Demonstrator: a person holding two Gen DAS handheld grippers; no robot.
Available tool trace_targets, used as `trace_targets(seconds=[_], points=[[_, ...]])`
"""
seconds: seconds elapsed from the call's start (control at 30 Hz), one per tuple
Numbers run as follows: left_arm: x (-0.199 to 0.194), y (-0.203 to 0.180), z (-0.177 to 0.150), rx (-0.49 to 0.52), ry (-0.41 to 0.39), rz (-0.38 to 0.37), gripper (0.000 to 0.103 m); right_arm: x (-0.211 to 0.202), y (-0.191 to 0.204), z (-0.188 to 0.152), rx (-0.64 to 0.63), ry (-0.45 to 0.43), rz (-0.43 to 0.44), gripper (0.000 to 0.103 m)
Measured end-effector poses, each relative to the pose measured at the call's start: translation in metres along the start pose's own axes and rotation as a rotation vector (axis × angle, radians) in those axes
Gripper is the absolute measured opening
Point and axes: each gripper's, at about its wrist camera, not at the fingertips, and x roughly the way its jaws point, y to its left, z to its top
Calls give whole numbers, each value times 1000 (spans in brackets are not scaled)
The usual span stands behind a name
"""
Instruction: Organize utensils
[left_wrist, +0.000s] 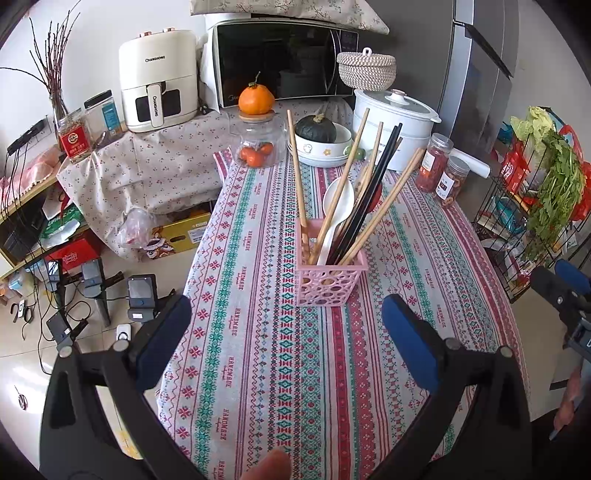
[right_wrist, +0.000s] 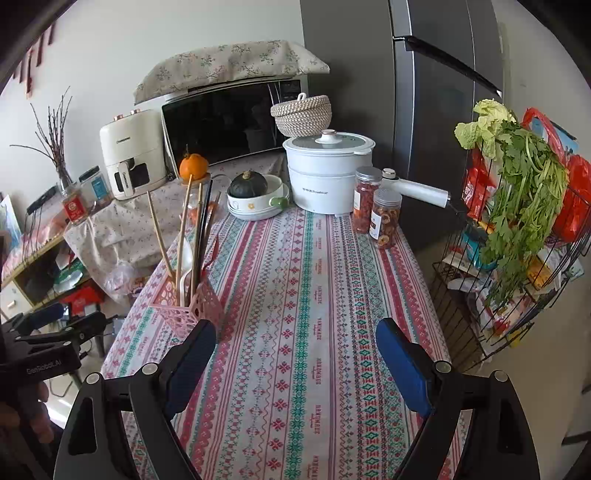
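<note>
A pink perforated basket (left_wrist: 330, 277) stands on the patterned tablecloth (left_wrist: 258, 350). It holds several wooden chopsticks (left_wrist: 297, 173), black chopsticks (left_wrist: 373, 192) and a white spoon (left_wrist: 338, 206), all upright and fanned out. My left gripper (left_wrist: 286, 325) is open and empty, a little in front of the basket. In the right wrist view the basket (right_wrist: 184, 306) sits at the table's left side. My right gripper (right_wrist: 295, 343) is open and empty, to the basket's right, over the cloth. The right gripper also shows at the left wrist view's right edge (left_wrist: 565, 291).
At the table's far end stand a glass jar with an orange on its lid (left_wrist: 256, 140), a bowl with a green squash (left_wrist: 321, 138), a white pot (left_wrist: 393, 125) and two snack jars (left_wrist: 441, 173). A wire rack with greens (right_wrist: 517, 240) stands right of the table.
</note>
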Motion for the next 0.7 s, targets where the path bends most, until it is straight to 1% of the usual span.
trace_targets(seconds=[0.2, 0.43, 0.7], points=[[-1, 0, -2, -5, -10, 4, 102, 1, 3, -1, -14, -6, -7, 90], [-7, -4, -3, 3, -33, 5, 102, 5, 1, -2, 1, 0, -13, 90], [-7, -6, -5, 16, -34, 10, 102, 7, 1, -3, -4, 6, -21, 90]])
